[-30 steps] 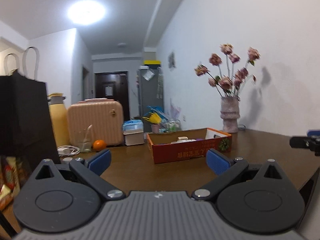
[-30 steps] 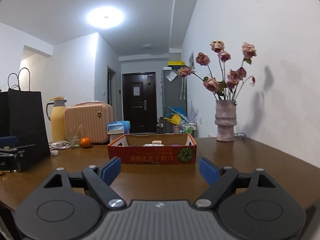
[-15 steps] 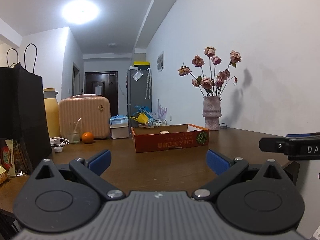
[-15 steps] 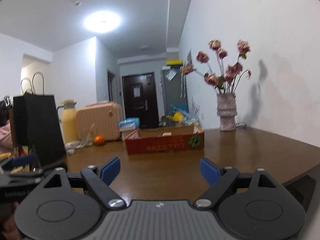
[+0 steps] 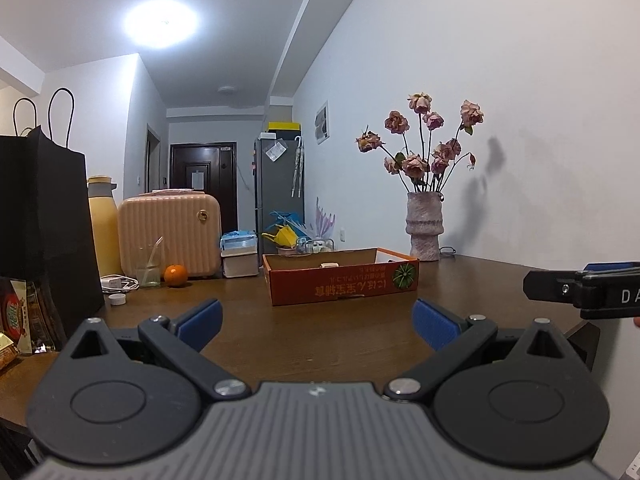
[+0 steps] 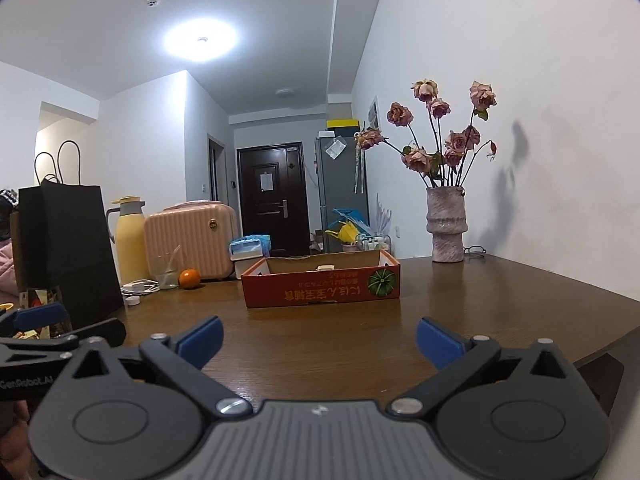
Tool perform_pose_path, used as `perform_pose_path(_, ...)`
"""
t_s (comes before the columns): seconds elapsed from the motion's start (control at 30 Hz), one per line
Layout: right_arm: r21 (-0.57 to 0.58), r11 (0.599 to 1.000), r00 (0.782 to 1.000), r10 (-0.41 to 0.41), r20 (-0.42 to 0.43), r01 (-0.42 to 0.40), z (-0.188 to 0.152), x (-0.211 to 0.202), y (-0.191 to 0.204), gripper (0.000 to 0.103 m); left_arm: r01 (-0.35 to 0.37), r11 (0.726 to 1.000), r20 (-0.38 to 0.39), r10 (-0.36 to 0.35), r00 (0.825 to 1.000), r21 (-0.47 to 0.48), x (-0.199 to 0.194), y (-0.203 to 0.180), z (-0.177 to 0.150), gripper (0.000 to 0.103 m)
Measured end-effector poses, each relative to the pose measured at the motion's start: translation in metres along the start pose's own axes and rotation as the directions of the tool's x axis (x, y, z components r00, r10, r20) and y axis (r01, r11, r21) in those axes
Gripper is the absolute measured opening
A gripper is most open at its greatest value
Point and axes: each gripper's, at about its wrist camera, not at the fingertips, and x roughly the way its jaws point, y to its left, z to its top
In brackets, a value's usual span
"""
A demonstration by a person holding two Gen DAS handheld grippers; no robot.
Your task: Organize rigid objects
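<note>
A shallow orange cardboard box (image 5: 344,282) sits on the brown wooden table (image 5: 320,332), holding a small white item (image 5: 329,265); it also shows in the right wrist view (image 6: 320,282). My left gripper (image 5: 316,322) is open and empty, low over the table's near part, well short of the box. My right gripper (image 6: 318,338) is open and empty, likewise short of the box. Each gripper's side shows in the other's view: the right one (image 5: 588,288) at the right edge, the left one (image 6: 48,340) at the left edge.
A vase of dried roses (image 6: 445,220) stands at the back right by the wall. At the left are a black paper bag (image 5: 40,224), yellow flask (image 5: 103,224), pink case (image 5: 170,232), glass (image 5: 149,266), orange (image 5: 175,275), white cable (image 5: 118,283) and snack packets (image 5: 14,320).
Both grippers have drawn back from the box and levelled out; the box looks smaller and farther. Each gripper now shows more in the other's view. Both stay open.
</note>
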Motion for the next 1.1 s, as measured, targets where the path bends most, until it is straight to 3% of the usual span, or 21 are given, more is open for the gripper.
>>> perform_pose_path(1.1, 0.011, 1.000, 1.000, 0.000, -0.022, 0.001, -0.0033, 0.0008, -0.0036, 0.103, 0.006, 1.000, -0.003, -0.006, 1.000, 0.015, 0.0020, -0.0026, -0.0022, 0.103)
